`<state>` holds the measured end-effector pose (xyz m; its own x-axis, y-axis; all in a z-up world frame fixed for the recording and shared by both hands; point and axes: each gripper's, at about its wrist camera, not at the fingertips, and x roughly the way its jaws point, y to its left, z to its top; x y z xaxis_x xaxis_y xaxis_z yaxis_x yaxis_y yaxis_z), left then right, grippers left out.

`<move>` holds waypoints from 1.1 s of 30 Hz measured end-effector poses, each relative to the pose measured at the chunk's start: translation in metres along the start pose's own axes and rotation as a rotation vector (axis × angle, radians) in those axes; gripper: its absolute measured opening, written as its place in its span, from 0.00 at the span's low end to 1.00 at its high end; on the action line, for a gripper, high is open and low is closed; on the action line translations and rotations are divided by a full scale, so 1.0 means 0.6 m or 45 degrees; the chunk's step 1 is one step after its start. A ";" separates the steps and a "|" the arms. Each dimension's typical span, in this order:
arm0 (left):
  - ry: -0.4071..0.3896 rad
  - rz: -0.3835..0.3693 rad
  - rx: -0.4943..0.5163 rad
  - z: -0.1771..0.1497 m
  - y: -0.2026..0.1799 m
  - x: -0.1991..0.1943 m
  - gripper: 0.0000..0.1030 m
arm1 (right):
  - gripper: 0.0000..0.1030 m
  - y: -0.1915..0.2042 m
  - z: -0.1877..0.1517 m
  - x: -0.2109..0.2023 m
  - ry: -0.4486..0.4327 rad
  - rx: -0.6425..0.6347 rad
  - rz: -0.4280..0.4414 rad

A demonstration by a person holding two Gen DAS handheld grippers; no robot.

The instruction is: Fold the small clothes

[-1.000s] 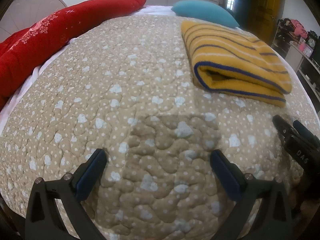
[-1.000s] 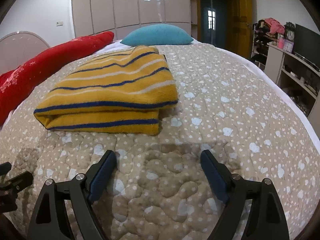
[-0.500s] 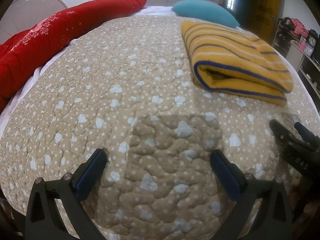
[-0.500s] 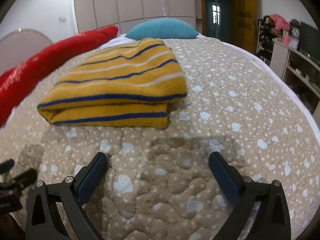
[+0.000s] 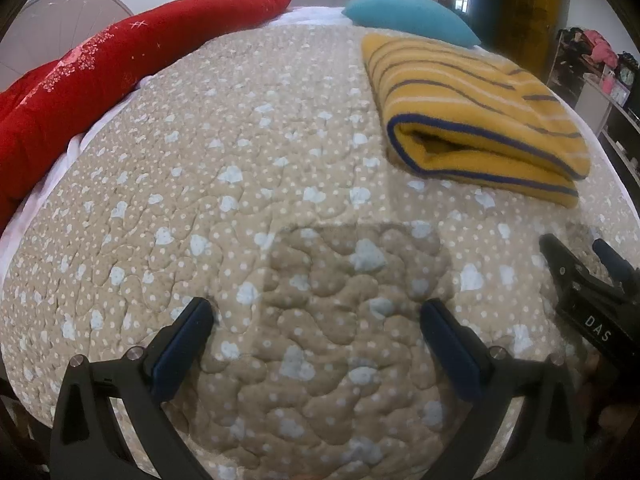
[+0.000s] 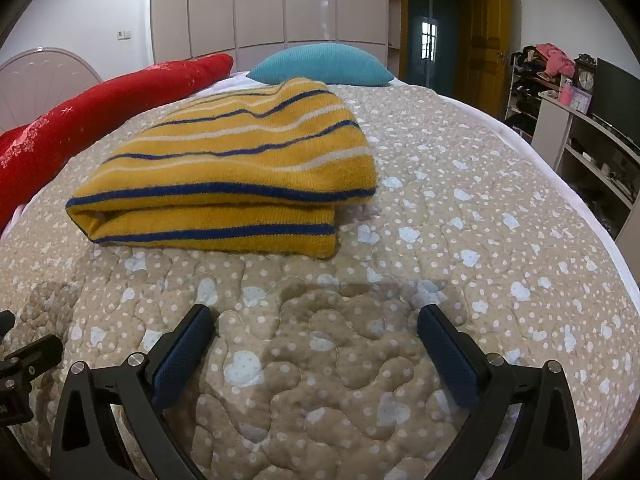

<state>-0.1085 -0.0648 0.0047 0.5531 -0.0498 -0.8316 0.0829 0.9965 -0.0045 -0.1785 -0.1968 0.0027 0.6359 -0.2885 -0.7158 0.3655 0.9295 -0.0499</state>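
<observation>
A yellow garment with blue and white stripes [image 5: 476,120] lies folded in a thick stack on the beige quilted bed [image 5: 240,200]. It also shows in the right wrist view [image 6: 232,172], ahead and left of centre. My left gripper [image 5: 316,344] is open and empty over the bare quilt, left of and nearer than the garment. My right gripper [image 6: 314,344] is open and empty over the quilt, just short of the garment's near edge. The right gripper also shows at the right edge of the left wrist view [image 5: 592,280].
A long red cushion [image 5: 100,68] runs along the bed's left side. A teal pillow [image 6: 320,66] lies at the far end. Shelves [image 6: 580,148] with clutter stand to the right of the bed. A wardrobe [image 6: 260,4] and a door are behind.
Both grippers have drawn back slightly from the garment and stayed open. The right wrist view has tilted up a little. The garment has not moved.
</observation>
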 end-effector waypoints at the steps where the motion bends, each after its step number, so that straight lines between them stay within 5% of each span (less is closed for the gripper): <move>1: 0.011 0.000 -0.004 0.001 0.000 0.000 1.00 | 1.00 0.000 0.000 0.000 0.001 0.001 0.005; 15: 0.011 -0.037 0.025 0.000 0.007 0.000 1.00 | 1.00 -0.004 0.004 0.004 0.010 0.003 -0.005; 33: -0.024 0.032 0.022 -0.021 -0.019 -0.012 1.00 | 1.00 -0.002 0.003 -0.019 -0.032 0.033 -0.013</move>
<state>-0.1239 -0.0747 0.0039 0.5705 -0.0261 -0.8209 0.0830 0.9962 0.0260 -0.1850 -0.1948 0.0125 0.6490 -0.3037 -0.6976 0.3894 0.9203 -0.0384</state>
